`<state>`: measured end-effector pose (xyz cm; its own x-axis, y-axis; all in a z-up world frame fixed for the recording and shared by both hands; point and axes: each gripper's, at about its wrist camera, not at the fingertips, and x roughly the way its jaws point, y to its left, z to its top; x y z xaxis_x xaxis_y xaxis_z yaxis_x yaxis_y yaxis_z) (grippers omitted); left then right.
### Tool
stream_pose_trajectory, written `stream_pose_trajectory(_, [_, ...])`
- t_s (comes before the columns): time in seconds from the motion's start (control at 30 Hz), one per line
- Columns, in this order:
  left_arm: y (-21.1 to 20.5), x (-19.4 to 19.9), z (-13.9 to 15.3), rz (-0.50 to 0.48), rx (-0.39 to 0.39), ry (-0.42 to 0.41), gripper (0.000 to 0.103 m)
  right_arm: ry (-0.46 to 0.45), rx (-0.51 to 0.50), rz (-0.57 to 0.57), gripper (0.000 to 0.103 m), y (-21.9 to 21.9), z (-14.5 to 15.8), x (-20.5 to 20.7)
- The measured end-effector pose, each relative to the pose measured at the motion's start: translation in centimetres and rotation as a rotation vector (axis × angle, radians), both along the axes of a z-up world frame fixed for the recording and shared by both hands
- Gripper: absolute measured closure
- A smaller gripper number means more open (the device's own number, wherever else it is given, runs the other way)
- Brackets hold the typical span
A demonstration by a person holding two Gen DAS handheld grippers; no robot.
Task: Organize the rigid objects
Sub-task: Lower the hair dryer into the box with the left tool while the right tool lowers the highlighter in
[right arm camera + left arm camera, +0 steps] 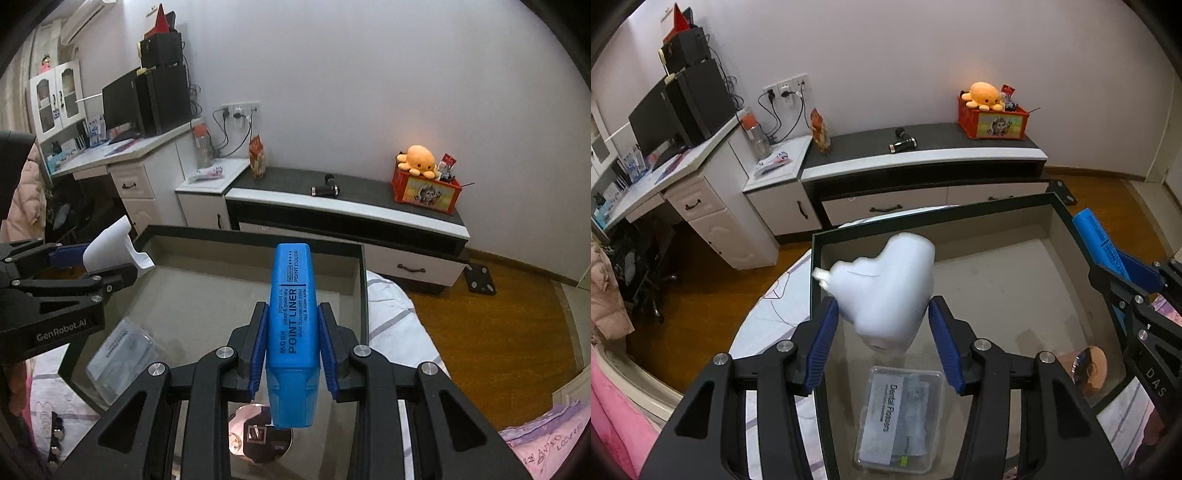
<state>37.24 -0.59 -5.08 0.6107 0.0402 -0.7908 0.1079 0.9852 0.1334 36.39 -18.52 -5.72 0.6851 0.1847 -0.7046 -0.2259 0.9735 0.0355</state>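
Both sets of fingers are loaded: left gripper (882,325) clamps a white plastic piece (886,288), right gripper (291,350) pinches a blue highlighter (291,332). Both hang over the tray (934,218), where a floss box (901,421) and round compact (1089,373) already lie. Two drops remain, I'd judge.

- An orange octopus plush (983,95) sits on a red crate (993,122) at about 1 o'clock, on the low cabinet (923,155).
- A dark flashlight (902,144) lies on that cabinet's top near 12 o'clock.
- A snack bag (820,130) stands upright at the cabinet's left end.
- A clear bottle with an orange cap (756,136) stands at 11 o'clock, below the wall sockets (786,88).
- A black monitor (652,118) sits at 10 o'clock.
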Motion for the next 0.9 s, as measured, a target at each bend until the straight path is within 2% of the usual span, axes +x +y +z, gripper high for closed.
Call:
stream_pose_trajectory(0.03, [-0.1,-0.1,-0.1,0.003,0.015,-0.013,0.051,0.003,0.004,0.001,0.076,0.0,-0.1,0.1])
stream_pose_trajectory(0.07, [-0.2,-0.1,-0.1,0.004,0.025,-0.021,0.046,0.008,0.009,0.002,0.076,0.0,-0.3,0.2])
stream_pose_trajectory(0.1, [-0.2,0.0,-0.1,0.007,0.022,-0.019,0.034,0.014,0.01,0.002,0.075,0.0,-0.4,0.2])
stream_pose_trajectory(0.13, [-0.1,0.0,-0.2,0.012,0.014,-0.012,0.026,0.02,0.006,0.002,0.072,0.1,-0.5,0.1])
stream_pose_trajectory(0.17, [0.0,0.0,-0.2,0.018,0.007,-0.008,0.015,0.022,0.001,0.005,0.06,0.2,-0.5,0.2])
stream_pose_trajectory(0.2, [0.1,-0.1,-0.2,0.02,0.006,-0.013,0.014,0.016,-0.007,0.005,0.046,0.3,-0.5,0.1])
stream_pose_trajectory(0.27, [0.2,-0.3,0.0,0.024,0.025,-0.022,0.014,-0.005,-0.026,-0.005,0.037,0.4,-0.2,-0.1])
stream_pose_trajectory(0.3, [0.2,-0.4,0.1,0.025,0.032,-0.028,0.014,-0.018,-0.031,-0.001,0.036,0.4,0.1,-0.4])
stream_pose_trajectory(0.6, [0.2,-1.0,0.6,0.02,0.049,-0.024,0.014,-0.017,-0.041,-0.001,0.036,0.3,0.7,-0.8])
stream_pose_trajectory(0.9, [0.2,-3.2,2.3,0.016,0.056,-0.059,0.014,-0.04,-0.045,-0.015,0.036,-0.6,2.1,-2.7])
